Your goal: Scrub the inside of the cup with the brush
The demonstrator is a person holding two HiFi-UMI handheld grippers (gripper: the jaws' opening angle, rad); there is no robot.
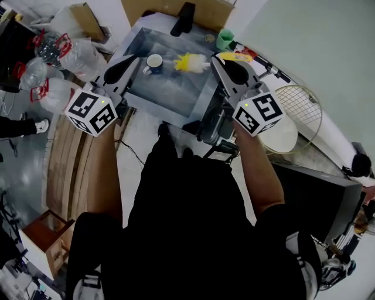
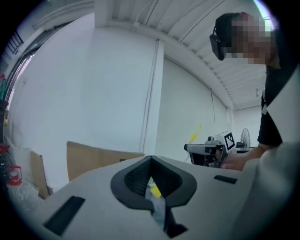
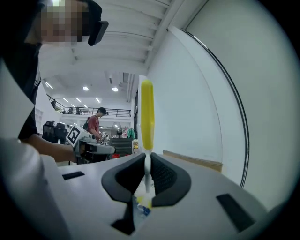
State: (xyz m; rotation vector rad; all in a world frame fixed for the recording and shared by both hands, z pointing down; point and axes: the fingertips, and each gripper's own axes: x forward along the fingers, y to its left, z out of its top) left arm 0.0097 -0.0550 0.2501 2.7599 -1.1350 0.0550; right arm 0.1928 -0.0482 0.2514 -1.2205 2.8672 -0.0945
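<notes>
Light: bright, even, from ceiling lamps (image 3: 115, 89). Gripper views: fisheye bending, black corners (foreground soft). Head view: darker below.

Cup (image 1: 154, 62) in sink (image 1: 170, 96), toward far end. Tufted thing (image 1: 188, 62) just right of cup, also in sink. Tap (image 1: 186, 17) behind sink at far rim. Small holder (image 1: 224, 40) near far right corner. Left gripper (image 1: 136, 58) over sink's left rim, right gripper (image 1: 217, 60) over right rim. Brush (image 1: 235, 57) between right gripper's jaws, sticking out past them. Plastic bags (image 1: 70, 55) left of sink, cardboard box (image 1: 88, 20) behind bags. Round wire frame (image 1: 300, 105) right of sink. Drawer box (image 1: 50, 240) on floor, near left.
</notes>
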